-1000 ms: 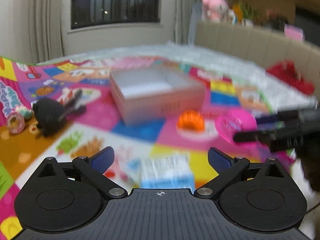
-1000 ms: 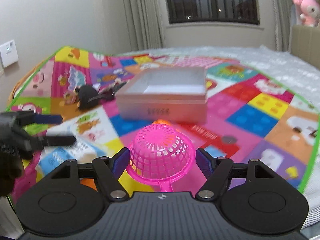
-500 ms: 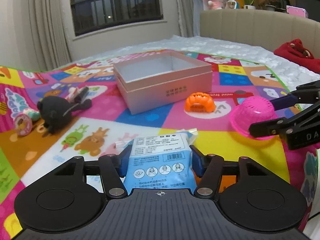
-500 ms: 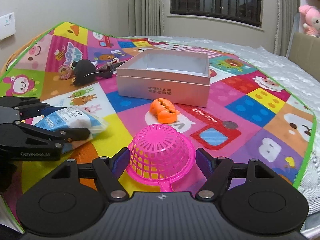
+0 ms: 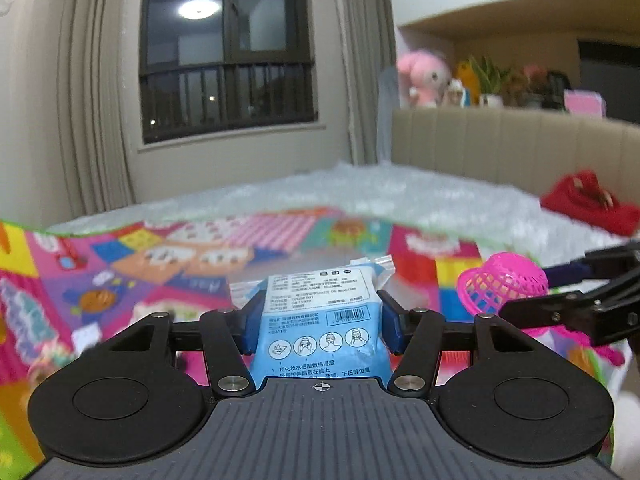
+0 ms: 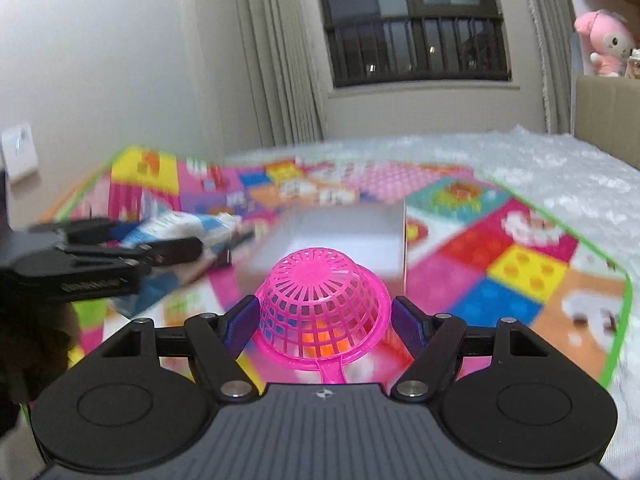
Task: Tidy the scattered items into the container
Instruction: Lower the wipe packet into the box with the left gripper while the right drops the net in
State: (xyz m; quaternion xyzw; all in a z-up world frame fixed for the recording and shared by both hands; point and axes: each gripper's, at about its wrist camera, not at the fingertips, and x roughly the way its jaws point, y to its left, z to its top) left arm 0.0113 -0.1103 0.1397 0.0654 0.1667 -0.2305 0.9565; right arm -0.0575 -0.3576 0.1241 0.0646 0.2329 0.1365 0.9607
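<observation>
Bright play mat [image 6: 500, 248] on a white bed [image 6: 560, 160], dark window [image 5: 226, 52], left tool [image 5: 320, 322] squeezing blue packet [image 5: 320, 320], right tool [image 6: 320, 324] gripping pink basket [image 6: 324, 304].

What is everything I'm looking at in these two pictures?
Packet: one, blue, clamped in the left gripper.
Strainer: one, pink mesh, dome up between the right gripper's pads.
Box: one, pale, open, on the mat beyond the strainer.
Play mat: one, multicoloured, on the bed.
Plush toy: one, pink, above the headboard.
Red cloth: one, on the bed, right.
Window: one, dark, far wall.
Left gripper: black, blue pads.
Right gripper: black, blue pads.
</observation>
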